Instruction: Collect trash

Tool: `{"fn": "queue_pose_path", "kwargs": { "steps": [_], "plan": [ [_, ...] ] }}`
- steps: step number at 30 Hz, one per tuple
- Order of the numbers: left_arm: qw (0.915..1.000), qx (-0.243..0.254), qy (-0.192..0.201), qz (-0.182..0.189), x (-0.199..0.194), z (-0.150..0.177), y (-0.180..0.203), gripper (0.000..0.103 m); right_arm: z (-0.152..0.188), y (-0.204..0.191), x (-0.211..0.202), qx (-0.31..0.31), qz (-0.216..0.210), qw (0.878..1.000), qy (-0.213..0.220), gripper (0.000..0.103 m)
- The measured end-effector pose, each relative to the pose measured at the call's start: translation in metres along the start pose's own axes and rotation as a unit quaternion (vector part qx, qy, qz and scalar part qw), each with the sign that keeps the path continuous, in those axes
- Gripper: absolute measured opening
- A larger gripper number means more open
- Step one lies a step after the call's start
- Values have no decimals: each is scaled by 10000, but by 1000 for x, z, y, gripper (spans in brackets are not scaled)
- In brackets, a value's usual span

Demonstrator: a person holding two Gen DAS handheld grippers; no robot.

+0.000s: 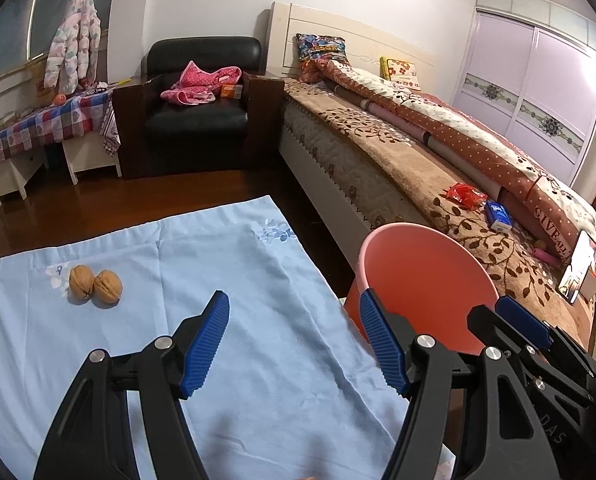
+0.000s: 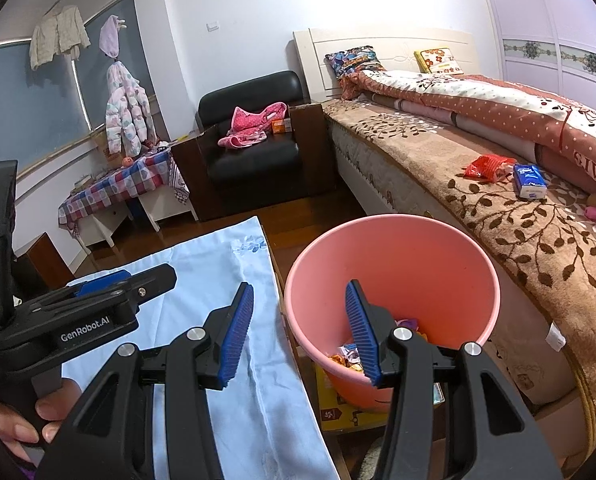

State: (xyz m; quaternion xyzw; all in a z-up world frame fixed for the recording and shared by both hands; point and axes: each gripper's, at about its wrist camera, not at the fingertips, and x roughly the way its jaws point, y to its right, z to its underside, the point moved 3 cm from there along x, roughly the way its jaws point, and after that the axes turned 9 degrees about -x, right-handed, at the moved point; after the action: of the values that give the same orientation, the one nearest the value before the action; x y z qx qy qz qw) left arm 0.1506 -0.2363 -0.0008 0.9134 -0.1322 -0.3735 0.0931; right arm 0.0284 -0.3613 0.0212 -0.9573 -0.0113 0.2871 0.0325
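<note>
Pale-blue cloth (image 1: 225,280) covers the work surface in front of you, and two walnuts (image 1: 95,284) lie on it, touching, side by side across your line of reach. They sit ahead and well to the left of your left gripper (image 1: 293,336), whose fingers stand spread wide with nothing between them. Your right gripper (image 2: 300,328) is likewise spread and empty; it hangs over the near rim of the pink bucket (image 2: 430,248), its right finger inside the mouth.

The bucket stands just beside the right edge of the cloth, between it and the bed (image 2: 478,200). Wrappers (image 2: 348,354) already lie in its bottom; their print is too small to read.

Judgement: if the walnuts count as trash, the left gripper is the nearer one and must swing left and forward to reach them; the right is well apart from them. Closing across the pair's short direction, taking one nut at a time, looks the surer grip, since round shells may roll out from flat pads.

Further candidates lie on the bed's brown leaf-patterned blanket (image 2: 538,248): a red wrapper (image 2: 486,166) and, just beside it, a blue tissue pack (image 2: 529,181). Both are beyond the bucket, nearer your right gripper.

Legible writing: "GenRobot.AI" on the side of the left gripper's body in the right wrist view; "GIVE" on the quilt (image 1: 548,222).
</note>
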Motion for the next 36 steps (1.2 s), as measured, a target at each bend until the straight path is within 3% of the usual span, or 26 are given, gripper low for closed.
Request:
{"fn": "queue_pose_path", "kwargs": {
  "steps": [36],
  "plan": [
    [10000, -3, 37, -34, 0, 0, -6, 66, -6, -12, 6, -73, -72, 9999, 11, 49]
  ]
}}
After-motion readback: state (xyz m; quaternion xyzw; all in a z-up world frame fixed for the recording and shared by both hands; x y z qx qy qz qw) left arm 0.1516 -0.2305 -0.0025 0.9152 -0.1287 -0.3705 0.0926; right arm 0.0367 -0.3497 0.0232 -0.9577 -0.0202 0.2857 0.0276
